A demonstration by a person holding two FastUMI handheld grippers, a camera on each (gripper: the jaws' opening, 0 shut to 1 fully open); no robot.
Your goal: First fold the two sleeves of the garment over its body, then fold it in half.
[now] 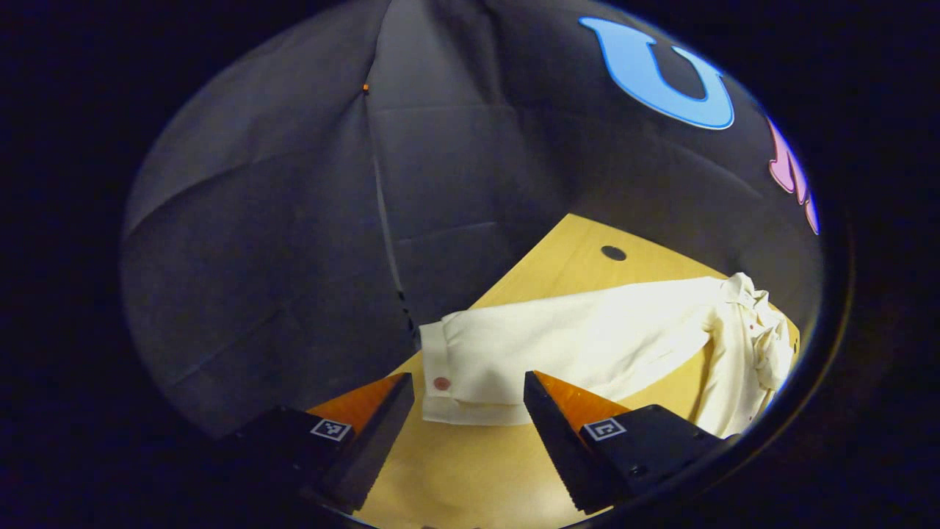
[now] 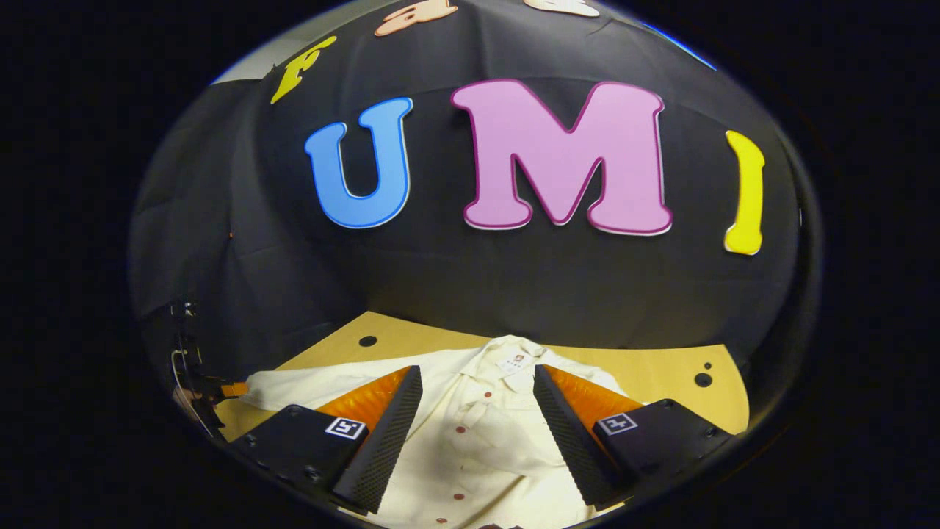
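A cream button-up shirt [image 2: 477,433] lies face up on the wooden table [image 2: 661,371], collar toward the back wall. In the left gripper view one long sleeve [image 1: 587,342] stretches across the table, its cuff [image 1: 440,367] with a reddish button lying just beyond my left gripper [image 1: 470,386]. That gripper is open, with the cuff in the gap ahead of its fingers and nothing between them. My right gripper [image 2: 477,378] is open too, hovering above the shirt's chest and button placket, below the collar [image 2: 514,360]. At the far left edge of the right gripper view the left gripper [image 2: 209,393] shows faintly.
The table ends against the black cloth walls on the far and left sides. Small dark holes [image 2: 703,380] mark the tabletop near its back corners, one of them [image 1: 613,253] beyond the sleeve. Bare wood [image 1: 470,463] lies under my left gripper.
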